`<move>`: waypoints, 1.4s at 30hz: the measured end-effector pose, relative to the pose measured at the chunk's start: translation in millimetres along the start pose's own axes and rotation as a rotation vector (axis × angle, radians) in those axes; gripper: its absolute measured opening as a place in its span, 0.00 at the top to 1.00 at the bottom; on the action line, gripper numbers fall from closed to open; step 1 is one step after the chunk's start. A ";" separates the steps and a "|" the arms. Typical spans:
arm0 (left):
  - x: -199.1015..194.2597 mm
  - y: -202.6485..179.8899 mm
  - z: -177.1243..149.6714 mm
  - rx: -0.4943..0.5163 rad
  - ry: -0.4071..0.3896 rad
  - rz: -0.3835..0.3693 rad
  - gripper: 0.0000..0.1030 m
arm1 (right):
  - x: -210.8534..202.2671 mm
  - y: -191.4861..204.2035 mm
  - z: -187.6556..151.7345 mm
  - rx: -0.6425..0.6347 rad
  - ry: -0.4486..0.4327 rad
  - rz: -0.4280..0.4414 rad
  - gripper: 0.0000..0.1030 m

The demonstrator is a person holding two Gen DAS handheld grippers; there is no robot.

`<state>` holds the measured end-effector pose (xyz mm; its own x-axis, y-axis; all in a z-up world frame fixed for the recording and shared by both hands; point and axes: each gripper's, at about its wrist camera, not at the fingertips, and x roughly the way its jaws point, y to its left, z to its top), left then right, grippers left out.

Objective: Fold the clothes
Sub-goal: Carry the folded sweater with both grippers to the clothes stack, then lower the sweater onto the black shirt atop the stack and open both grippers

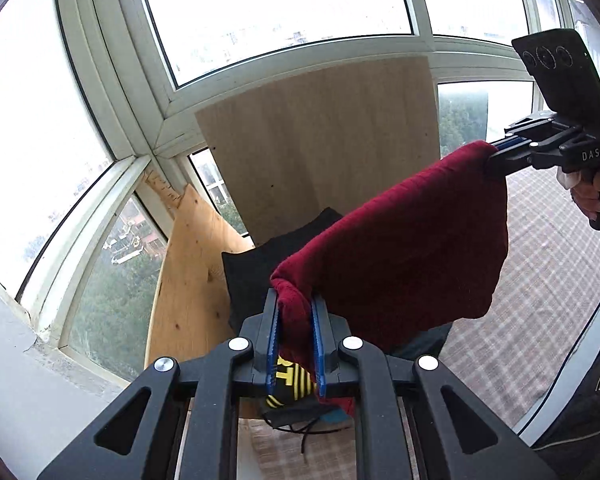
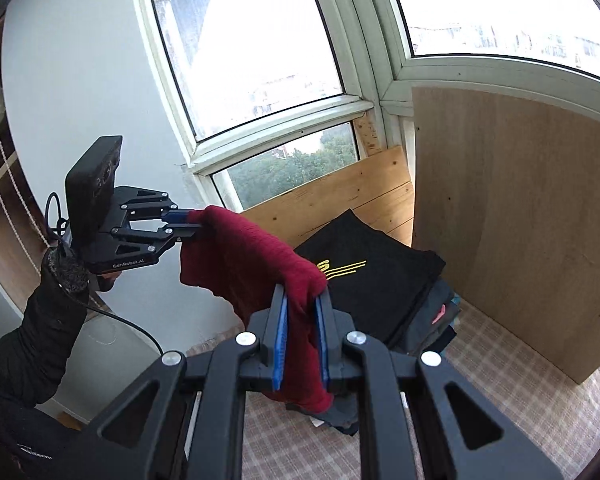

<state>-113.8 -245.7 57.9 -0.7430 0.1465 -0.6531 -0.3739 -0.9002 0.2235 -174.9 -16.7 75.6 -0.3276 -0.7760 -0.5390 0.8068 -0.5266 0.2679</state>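
Left gripper (image 1: 296, 320) and right gripper (image 2: 303, 320) each pinch one end of a red garment (image 1: 400, 256), held aloft above a stack of dark clothes (image 2: 376, 276) on the checked cloth (image 2: 520, 384).

Dark red knit garment (image 1: 400, 248); black folded shirt (image 2: 364, 268) bearing yellow stripes and lettering; black grippers with blue finger pads (image 2: 281, 338); beige-and-brown plaid tablecloth (image 2: 500, 364); light wood panels (image 2: 516, 216); white window frames (image 1: 112, 92).

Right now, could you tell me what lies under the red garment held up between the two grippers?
Below the red garment sits a pile of folded clothes, topped by a black top with yellow print, on a checked cloth. The lower layers are mostly covered.
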 end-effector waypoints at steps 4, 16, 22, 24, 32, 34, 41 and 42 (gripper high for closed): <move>31.8 39.8 -14.8 -0.027 0.022 -0.033 0.87 | 49.8 -14.1 3.6 0.054 0.051 -0.037 0.88; 166.0 86.9 -14.9 -0.063 0.165 -0.095 0.87 | 143.6 -103.6 9.8 0.167 0.199 -0.141 0.88; 191.8 90.4 -9.0 -0.037 0.215 -0.031 0.65 | 171.9 -133.8 1.3 0.189 0.275 -0.153 0.79; 189.4 95.1 -5.0 -0.038 0.212 0.002 0.62 | 171.6 -135.6 1.8 0.183 0.273 -0.160 0.74; 132.2 101.1 9.2 -0.052 0.079 0.065 0.62 | 123.3 -96.2 18.0 0.036 0.130 -0.312 0.71; 126.2 88.0 5.5 -0.034 0.057 0.020 0.62 | 120.7 -78.0 14.9 0.015 0.104 -0.251 0.71; 168.8 78.9 -24.7 -0.053 0.155 0.012 0.60 | 162.1 -57.3 -30.6 -0.068 0.253 -0.229 0.71; 176.6 80.9 -29.2 -0.054 0.179 0.030 0.59 | 165.3 -60.1 -37.5 -0.065 0.267 -0.228 0.71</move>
<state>-259.1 -304.7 -60.5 -0.6410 0.0486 -0.7660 -0.3195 -0.9243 0.2087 -259.0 -100.3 -59.5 -0.3697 -0.5187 -0.7709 0.7599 -0.6462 0.0703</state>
